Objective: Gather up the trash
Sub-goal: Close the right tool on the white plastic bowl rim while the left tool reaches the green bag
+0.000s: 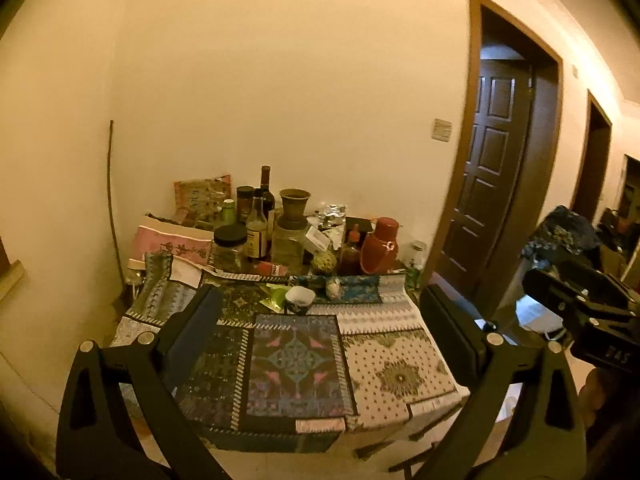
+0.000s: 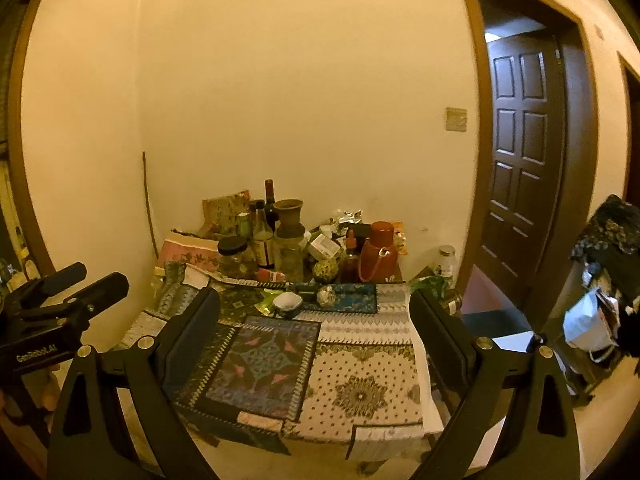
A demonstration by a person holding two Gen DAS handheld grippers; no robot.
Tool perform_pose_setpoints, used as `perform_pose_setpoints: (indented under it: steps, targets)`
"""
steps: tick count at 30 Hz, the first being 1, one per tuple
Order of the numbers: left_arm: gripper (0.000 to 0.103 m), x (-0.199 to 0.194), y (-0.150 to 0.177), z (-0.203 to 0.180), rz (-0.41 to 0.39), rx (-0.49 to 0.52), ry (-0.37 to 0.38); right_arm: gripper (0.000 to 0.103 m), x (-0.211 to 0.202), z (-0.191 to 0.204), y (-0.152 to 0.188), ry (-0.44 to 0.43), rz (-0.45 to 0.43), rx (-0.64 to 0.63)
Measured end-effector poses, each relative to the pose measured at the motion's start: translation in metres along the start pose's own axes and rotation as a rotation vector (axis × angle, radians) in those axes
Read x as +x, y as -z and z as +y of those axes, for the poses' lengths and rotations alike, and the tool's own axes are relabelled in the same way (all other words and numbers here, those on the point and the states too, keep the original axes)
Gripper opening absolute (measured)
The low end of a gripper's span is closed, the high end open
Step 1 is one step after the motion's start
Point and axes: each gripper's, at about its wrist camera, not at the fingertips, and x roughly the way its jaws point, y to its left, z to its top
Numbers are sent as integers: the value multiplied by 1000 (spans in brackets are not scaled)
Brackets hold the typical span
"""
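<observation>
A table with a patchwork cloth [image 1: 396, 376] [image 2: 360, 396] stands ahead against the wall. On it lie a green wrapper [image 1: 274, 296] [image 2: 267, 303], a crumpled foil ball [image 1: 333, 288] [image 2: 326, 295] and a small patterned bowl [image 1: 299, 299] [image 2: 287, 304]. Crumpled foil [image 1: 332, 213] [image 2: 349, 215] lies at the back. My left gripper [image 1: 320, 312] is open and empty, held back from the table's near edge. My right gripper [image 2: 316, 312] is also open and empty, at a similar distance. Each gripper's body shows in the other's view.
Bottles, jars, a clay pot [image 1: 295, 202] and a red flask [image 1: 379, 246] crowd the table's back. A dark door [image 1: 492, 176] stands open at the right. A cluttered stand with a white bag [image 2: 588, 320] is at far right.
</observation>
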Motion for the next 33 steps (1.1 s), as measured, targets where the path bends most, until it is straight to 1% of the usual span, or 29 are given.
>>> perform_pose_setpoints:
  steps: [5,11,14,17,19,23,27,31,32,33]
  targets:
    - [100,33,-6,-2,19,-8,-42,95,39,-6,-6,-28,61,-2]
    - [100,80,-15,16,50,-4,-81,95,90,-3,-13,-44,123,26]
    - [100,109,-19,35,71,-5,-72,95,118,5,-14,-39,168,49]
    - [100,141,-23,63,90,-12,-41,95,154,15,-14,-26,225,85]
    - [100,166,-27,82,116,-11,-15,94,185,23,-12,-20,278,121]
    - [100,214,-34,115,169,-5,13,94,246,32,-4,-22,364,213]
    - [100,260,-33,147,224,-10,21,94,307,36,11,5,453,288]
    - [100,311,-21,174,300,8,16,94,366,36,32,36,530,357]
    - [100,323,-17,180,320,9,17,93,382,35,40,50,553,374]
    - [100,331,-14,184,332,7,17,90,395,34,45,62,572,386]
